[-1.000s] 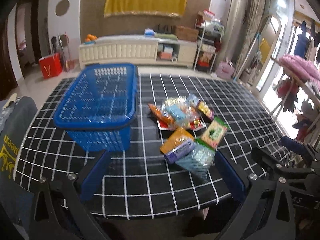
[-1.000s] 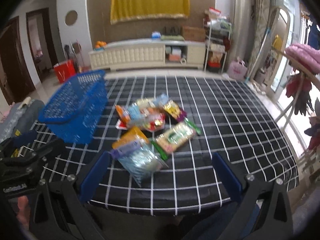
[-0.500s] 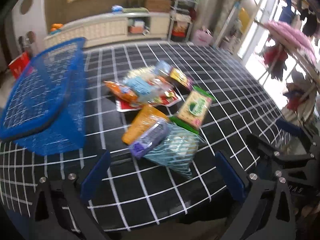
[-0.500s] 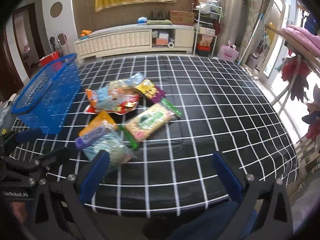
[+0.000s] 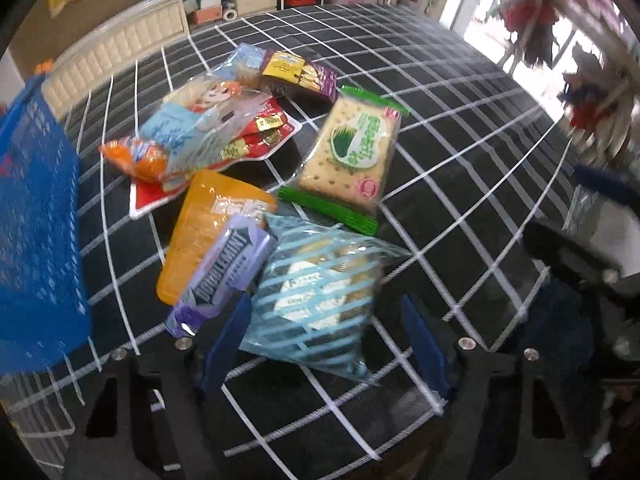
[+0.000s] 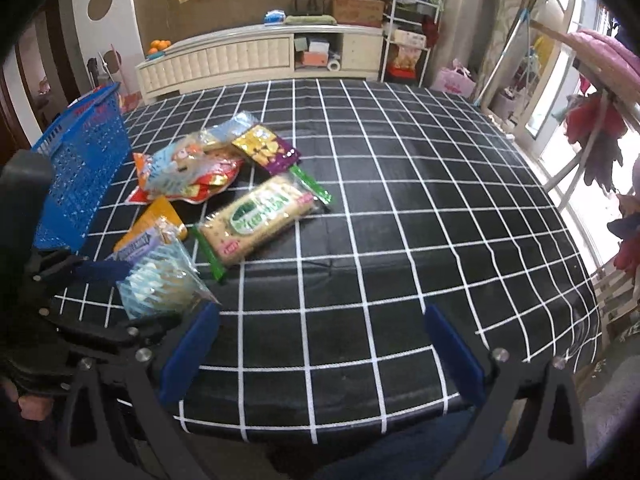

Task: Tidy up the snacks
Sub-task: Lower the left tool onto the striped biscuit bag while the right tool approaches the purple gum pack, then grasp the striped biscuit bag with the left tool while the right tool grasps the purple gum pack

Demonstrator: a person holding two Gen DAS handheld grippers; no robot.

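Left gripper jaws are closing around the blue-striped bag, nearest of the pile beside the blue basket. The bag looks light, crinkly, slippery; take it mid-body. Right gripper stands wide, empty.

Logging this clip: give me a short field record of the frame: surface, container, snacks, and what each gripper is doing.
surface: black checked tablecloth
container: blue plastic basket, at the pile's left, no snack visible inside
snacks: loose pile; green cracker pack, orange pack, purple pack, blue-striped bag
left gripper: jaws closing, blue-striped bag between the fingers, pads not yet pressing
right gripper: open over bare cloth, holding nothing
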